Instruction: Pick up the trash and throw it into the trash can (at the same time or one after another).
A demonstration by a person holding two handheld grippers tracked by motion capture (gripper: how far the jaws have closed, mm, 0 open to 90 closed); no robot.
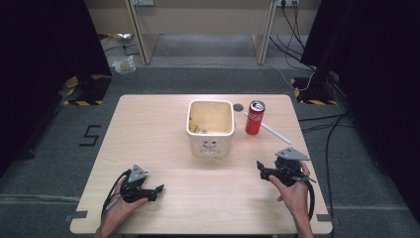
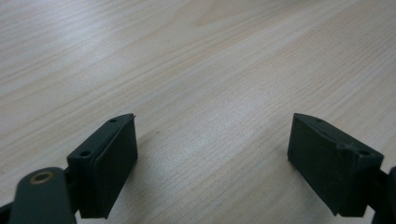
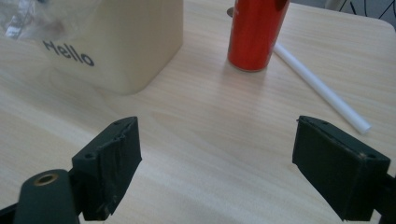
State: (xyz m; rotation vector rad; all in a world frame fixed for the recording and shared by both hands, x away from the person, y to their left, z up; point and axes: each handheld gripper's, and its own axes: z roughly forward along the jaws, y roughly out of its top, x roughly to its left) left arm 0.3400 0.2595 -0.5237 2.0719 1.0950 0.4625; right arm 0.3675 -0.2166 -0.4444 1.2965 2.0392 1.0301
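a person is resting both grippers on the near table, left gripper point(image 1: 159, 189) and right gripper point(image 1: 259, 167) gaping empty; the red can point(image 1: 254, 118) is standing far right beside the cream bin point(image 1: 210, 141), likely awaiting pickup.

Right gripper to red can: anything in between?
Nothing. Bare table runs from the open right gripper to the red can, in the right gripper view.

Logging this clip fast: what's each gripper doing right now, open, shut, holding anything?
Left gripper: open, holding nothing, low over bare table.
Right gripper: open, holding nothing, facing the red can.
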